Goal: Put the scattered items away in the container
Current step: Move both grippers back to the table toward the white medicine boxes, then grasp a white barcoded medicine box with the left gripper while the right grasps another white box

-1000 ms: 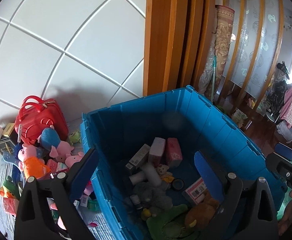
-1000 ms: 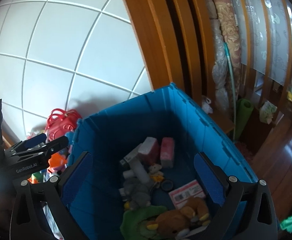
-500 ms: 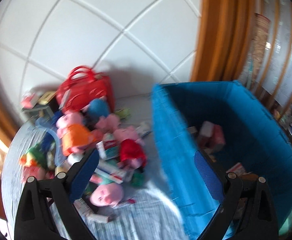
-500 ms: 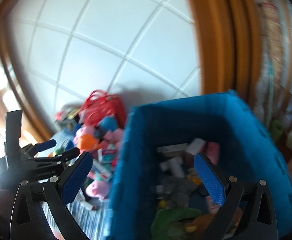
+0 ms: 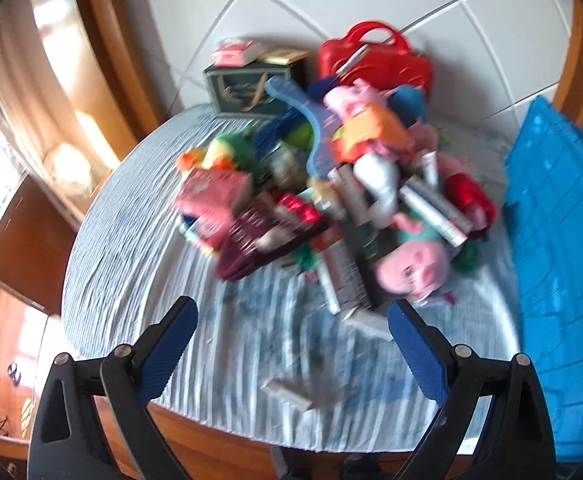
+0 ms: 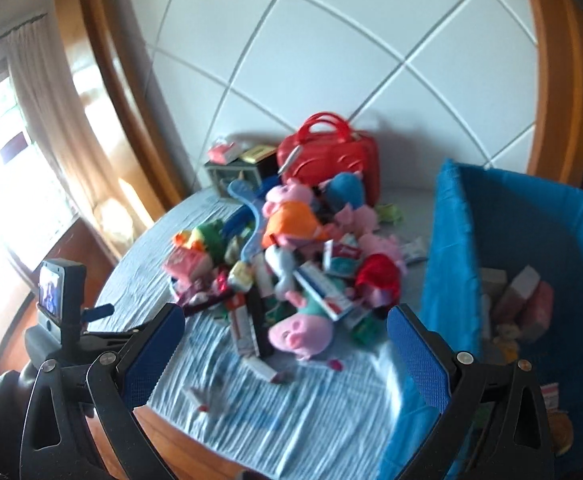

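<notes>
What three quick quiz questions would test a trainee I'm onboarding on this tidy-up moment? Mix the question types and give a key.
1. True or false: the left gripper is shut on a toy.
2. Which side of the toy pile does the blue bin stand on in the right wrist view? A) left B) right C) behind it
3. Fill in: the red handbag sits at the pile's far edge, against the ____ wall.

Key: 1 false, both it and the right gripper are open and empty. 2 B. 3 white tiled.
</notes>
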### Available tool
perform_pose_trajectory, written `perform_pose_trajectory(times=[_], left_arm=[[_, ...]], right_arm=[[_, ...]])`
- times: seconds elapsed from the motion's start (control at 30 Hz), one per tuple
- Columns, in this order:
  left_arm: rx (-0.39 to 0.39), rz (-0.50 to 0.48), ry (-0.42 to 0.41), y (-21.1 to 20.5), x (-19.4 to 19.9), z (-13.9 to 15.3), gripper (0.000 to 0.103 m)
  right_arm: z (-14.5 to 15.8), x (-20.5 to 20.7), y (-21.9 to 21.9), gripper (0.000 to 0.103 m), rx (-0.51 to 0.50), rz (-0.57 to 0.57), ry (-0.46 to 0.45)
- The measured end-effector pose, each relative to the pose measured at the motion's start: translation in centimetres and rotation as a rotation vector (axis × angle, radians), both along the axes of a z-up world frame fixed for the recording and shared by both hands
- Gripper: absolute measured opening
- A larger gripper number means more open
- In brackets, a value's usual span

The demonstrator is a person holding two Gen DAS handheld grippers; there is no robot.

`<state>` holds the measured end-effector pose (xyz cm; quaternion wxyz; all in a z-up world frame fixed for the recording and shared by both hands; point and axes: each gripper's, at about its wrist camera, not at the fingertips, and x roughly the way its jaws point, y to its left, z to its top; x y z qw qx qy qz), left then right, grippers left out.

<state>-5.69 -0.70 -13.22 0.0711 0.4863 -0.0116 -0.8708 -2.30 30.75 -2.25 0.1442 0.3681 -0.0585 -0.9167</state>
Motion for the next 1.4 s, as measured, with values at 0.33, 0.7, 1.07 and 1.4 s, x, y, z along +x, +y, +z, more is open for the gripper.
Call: perform_pose_trajectory(times=[0.33, 0.7, 1.07, 1.4], left_arm=[[0.104, 0.059, -0.211, -3.6, 3.5, -13.1, 0.097], [0.238, 0.177, -0.296, -3.0, 3.0, -22.7, 0.065], [0.234, 0.167, -0.312, -2.3, 3.4, -24.7, 0.065], [0.192, 0.045, -0.276, -1.8, 4.6, -24.3, 0.048]], right_arm=[[-8.4, -1.1, -7.0, 0.103, 0.077, 0.07, -0.159], [-19.3, -3.0, -10.1, 0.103, 0.192, 0.109, -0.343], [-27.8, -6.1, -13.3, 0.103, 0.243, 0.158, -0.389], [-34.0, -8.8, -15.6, 0.102, 0.312, 0.199, -0.435]])
